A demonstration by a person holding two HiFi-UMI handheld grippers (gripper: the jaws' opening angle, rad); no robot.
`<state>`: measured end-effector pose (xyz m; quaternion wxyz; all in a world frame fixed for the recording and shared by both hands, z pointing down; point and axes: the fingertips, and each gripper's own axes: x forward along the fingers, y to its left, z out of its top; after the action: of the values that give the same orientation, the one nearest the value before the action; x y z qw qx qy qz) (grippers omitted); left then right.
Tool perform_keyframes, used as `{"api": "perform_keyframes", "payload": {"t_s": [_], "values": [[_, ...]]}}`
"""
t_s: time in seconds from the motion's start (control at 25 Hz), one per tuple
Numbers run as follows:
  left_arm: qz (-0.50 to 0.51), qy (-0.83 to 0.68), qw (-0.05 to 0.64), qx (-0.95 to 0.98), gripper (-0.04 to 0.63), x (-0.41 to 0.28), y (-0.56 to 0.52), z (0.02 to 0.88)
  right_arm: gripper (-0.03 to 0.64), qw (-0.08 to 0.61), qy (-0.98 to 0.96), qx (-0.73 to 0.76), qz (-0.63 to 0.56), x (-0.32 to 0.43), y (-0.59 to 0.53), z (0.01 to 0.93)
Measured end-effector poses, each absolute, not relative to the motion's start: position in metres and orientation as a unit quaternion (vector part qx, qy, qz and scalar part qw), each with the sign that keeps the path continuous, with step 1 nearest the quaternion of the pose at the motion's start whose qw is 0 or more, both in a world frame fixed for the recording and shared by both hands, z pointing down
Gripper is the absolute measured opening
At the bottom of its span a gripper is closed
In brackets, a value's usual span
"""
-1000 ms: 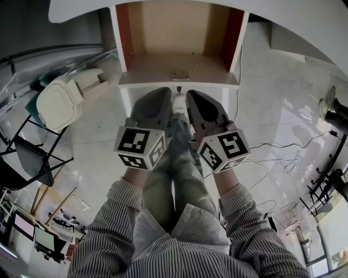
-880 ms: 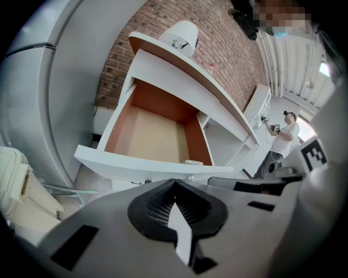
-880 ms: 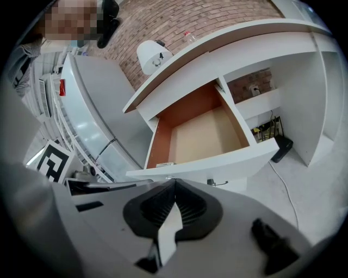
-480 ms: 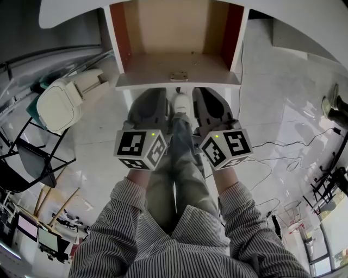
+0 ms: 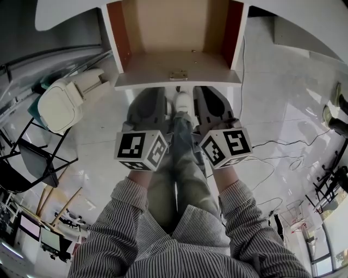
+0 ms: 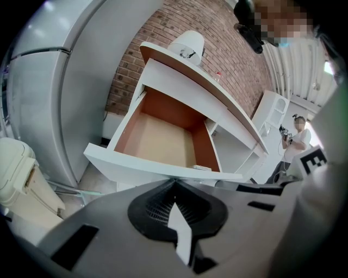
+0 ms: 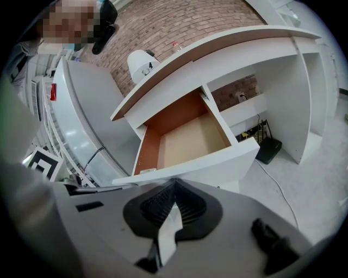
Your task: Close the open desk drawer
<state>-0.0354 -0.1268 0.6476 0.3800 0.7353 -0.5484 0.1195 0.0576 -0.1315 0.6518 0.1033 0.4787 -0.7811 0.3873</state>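
Two tongs in the head view: left tongs and right tongs, side by side, noses up at the lower edge of the front panel of the drawer; contact cannot be told. One marker cube on the left tool and one on the right, faces in black-and-white square patterns. Two striped sleeves behind them, one pale shoe between the tongs. One drawer, pulled well out from under the white table: white front, red-brown side walls, tan base, one small metal latch plate at mid front edge. One cream bin on the floor at left, one black chair frame nearer the person, thin cables on the tiles at right. Left gripper view: left tongs closed tip to tip, nothing gripped, tip just under the drawer's white front. Brick wall behind the table, one rounded white object on its top, one person standing far right. Right gripper view: right tongs likewise pressed together and bare, tip just below the drawer front. Same drawer seen from the other side, tan base and red-brown wall showing; one black box on the floor under the table.
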Motion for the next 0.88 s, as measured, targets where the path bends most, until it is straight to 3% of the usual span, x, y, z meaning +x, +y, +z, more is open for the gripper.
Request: {"api": "perform_keyframes", "payload": {"t_s": [0.88], "values": [[0.107, -0.538, 0.36, 0.755, 0.012, -0.038, -0.149, 0.607, 0.016, 0.093, -0.79, 0.49, 0.356, 0.056, -0.154, 0.611]]}}
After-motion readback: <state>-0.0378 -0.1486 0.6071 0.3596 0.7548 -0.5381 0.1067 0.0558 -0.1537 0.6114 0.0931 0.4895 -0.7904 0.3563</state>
